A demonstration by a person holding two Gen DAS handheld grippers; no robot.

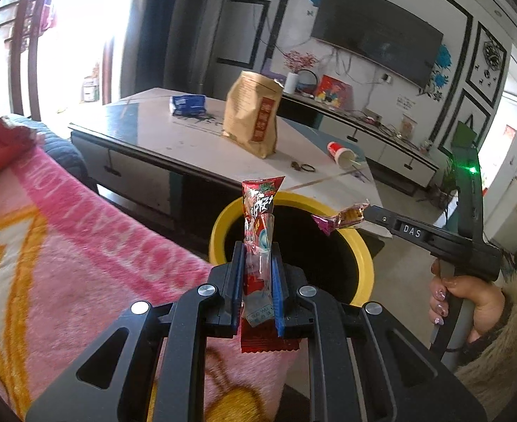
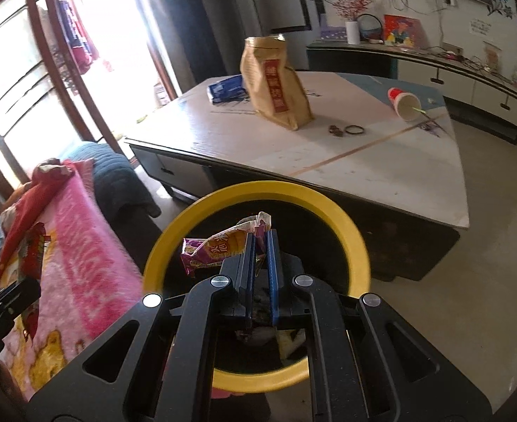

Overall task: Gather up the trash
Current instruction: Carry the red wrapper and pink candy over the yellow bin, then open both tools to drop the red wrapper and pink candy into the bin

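Wrappers are thin, light and slippery: left gripper [image 1: 257, 274] jaws pinch red wrapper [image 1: 258, 218] mid-length, right gripper [image 2: 260, 263] jaws clamp purple wrapper [image 2: 216, 249] by its end, both near the bin [image 2: 329, 207]

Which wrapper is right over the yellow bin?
The purple wrapper in the right gripper hangs over the yellow bin. The red wrapper is beside it.

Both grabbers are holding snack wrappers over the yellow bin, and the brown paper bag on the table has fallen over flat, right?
Not quite. The brown paper bag has not fallen flat: it stands upright on the table, as the right wrist view shows. The rest holds: the left gripper clamps a red wrapper and the right gripper a purple wrapper, both at the yellow bin.
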